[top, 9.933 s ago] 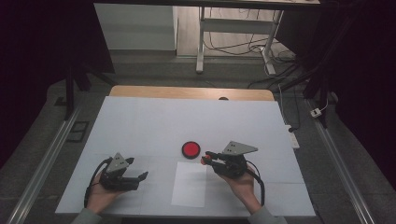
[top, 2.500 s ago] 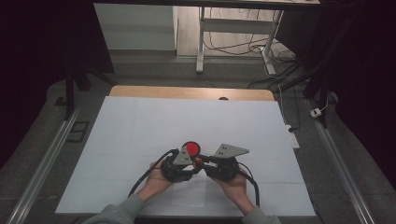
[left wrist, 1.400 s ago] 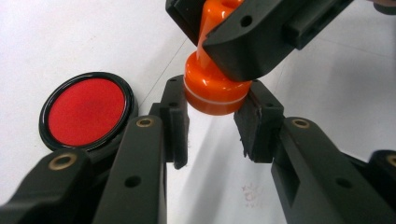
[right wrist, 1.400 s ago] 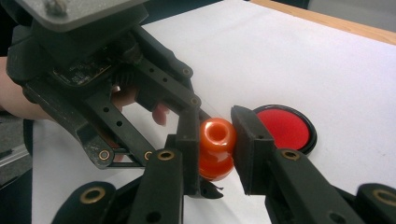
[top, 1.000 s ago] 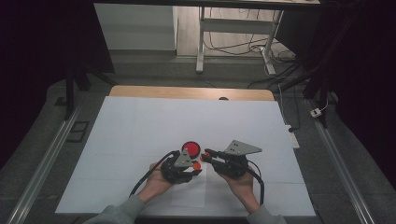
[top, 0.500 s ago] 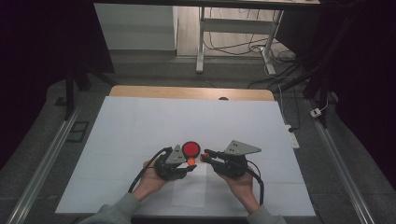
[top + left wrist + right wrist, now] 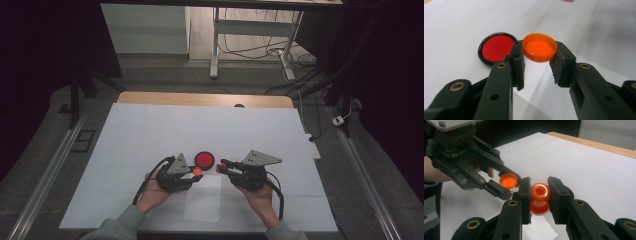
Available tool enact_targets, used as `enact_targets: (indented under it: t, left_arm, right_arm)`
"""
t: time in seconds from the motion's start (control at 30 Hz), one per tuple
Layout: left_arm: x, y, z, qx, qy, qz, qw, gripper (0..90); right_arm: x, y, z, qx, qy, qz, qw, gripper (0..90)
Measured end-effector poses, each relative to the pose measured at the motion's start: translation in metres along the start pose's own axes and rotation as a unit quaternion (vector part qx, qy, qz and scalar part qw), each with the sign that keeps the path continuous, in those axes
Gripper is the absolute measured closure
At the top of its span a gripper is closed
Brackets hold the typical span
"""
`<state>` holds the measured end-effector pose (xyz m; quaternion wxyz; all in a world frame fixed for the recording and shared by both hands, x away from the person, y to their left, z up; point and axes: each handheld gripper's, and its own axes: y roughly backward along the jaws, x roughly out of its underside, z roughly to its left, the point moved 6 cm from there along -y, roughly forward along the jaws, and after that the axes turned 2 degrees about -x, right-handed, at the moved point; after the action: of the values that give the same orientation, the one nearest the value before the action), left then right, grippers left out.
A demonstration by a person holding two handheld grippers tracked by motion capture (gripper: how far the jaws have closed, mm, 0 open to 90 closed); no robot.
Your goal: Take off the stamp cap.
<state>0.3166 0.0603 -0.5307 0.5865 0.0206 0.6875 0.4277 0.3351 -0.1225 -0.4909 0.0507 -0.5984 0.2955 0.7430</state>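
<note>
Since the cap (image 7: 539, 47) now sits apart in the left gripper (image 7: 196, 171), clamped, and the bottle (image 7: 539, 198) is pinched in the right gripper (image 7: 219, 166) above the table (image 7: 150, 130): uncapping done.

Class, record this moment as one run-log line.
left gripper: shut on orange cap | right gripper: shut on orange bottle | red disc: on table

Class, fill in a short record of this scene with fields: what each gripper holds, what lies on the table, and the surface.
Left gripper: shut on a round orange plastic cap, open side up
Right gripper: shut on a small orange plastic bottle, its open mouth facing the camera
Cap and bottle: apart
On table: round red disc with black rim, white paper sheet
Surface: white table
</note>
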Motion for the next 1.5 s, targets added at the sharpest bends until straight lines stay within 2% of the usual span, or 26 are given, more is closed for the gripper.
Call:
enact_targets:
  t: [0.2,0.4,0.63,0.93,1.5]
  left_arm:
    - [0.007,0.014,0.007,-0.008,0.012,-0.008,0.9999,64.5]
    - [0.013,0.022,0.011,-0.012,0.017,-0.010,0.9997,64.5]
    - [0.022,0.030,0.013,-0.017,0.033,-0.010,0.9993,64.4]
    - [0.048,0.054,0.022,-0.038,0.072,-0.015,0.9966,64.3]
    - [0.072,0.076,0.029,-0.065,0.095,-0.014,0.9932,64.3]
  right_arm:
    - [0.000,0.001,-0.002,0.003,0.001,-0.002,1.0000,72.2]
    - [0.000,0.002,-0.003,0.006,0.004,-0.001,1.0000,72.1]
    - [0.000,0.003,-0.004,0.009,0.003,0.000,1.0000,72.1]
    - [0.001,0.002,-0.004,0.011,0.004,0.004,0.9999,72.1]
    - [0.001,0.002,-0.005,0.015,0.007,0.004,0.9999,72.1]
